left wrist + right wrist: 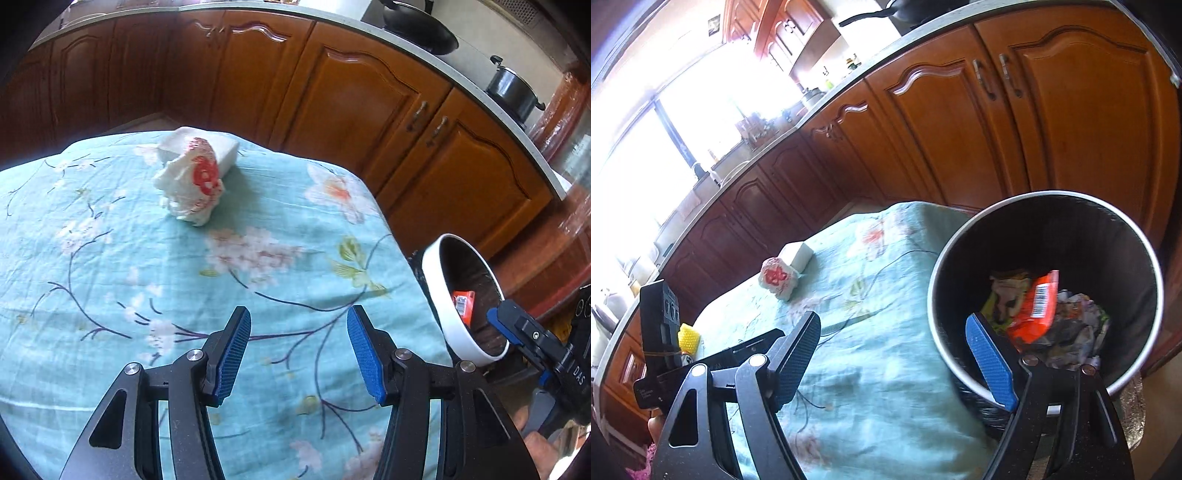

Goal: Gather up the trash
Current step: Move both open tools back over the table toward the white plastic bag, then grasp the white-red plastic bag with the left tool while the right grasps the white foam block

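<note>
Turquoise floral cloth covered the table; the bin stood at its right edge, wrappers inside. Crumpled white-and-red paper lay ahead of the left gripper, slightly left, well apart. Left gripper released, empty, and nearer. Right gripper released, empty, at the bin.

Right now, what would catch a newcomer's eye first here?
The crumpled white-and-red wrapper lying alone on the flowered blue tablecloth, in front of a white block. Beside the table, the round bin with an orange packet among the trash inside.
</note>
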Tool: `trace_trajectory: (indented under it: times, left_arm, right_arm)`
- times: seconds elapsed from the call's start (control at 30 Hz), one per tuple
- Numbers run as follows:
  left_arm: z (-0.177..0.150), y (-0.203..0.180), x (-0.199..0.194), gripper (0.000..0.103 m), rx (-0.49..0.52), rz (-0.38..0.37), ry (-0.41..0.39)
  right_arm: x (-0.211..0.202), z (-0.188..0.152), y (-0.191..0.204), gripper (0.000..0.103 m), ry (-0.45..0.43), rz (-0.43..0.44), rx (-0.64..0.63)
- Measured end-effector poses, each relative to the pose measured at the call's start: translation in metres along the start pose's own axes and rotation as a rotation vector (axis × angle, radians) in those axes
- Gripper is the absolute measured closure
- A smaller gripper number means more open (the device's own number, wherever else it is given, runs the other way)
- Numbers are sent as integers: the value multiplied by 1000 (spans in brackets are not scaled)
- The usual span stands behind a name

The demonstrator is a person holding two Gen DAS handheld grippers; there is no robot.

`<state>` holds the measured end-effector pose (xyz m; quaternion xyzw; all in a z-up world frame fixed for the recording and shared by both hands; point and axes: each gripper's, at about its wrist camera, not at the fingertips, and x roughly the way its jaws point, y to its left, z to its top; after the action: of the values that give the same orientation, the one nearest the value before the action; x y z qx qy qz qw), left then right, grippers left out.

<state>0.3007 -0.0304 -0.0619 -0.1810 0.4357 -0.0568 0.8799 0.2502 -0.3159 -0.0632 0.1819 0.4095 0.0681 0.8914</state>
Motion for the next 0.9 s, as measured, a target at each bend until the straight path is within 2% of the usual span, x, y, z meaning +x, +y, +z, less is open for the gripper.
trace_trajectory:
  times: [0.23, 0.5, 0.7, 0.83, 0.9]
  left_arm:
    - [11, 29, -14, 47, -41, 63, -44]
    - [30, 41, -9, 42, -48, 107, -72]
    - [54, 43, 7, 39, -33, 143, -99]
    - [68, 47, 27, 39, -21, 173, -108]
    - [72, 50, 38, 42, -19, 190, -101]
  right_arm:
    - [23, 3, 25, 20, 30, 31, -38]
    - [47, 9, 45, 20, 59, 60, -64]
    - [68, 20, 61, 20, 75, 79, -98]
    - [86, 31, 70, 20, 84, 93, -116]
    - [95, 36, 73, 20, 90, 98, -122]
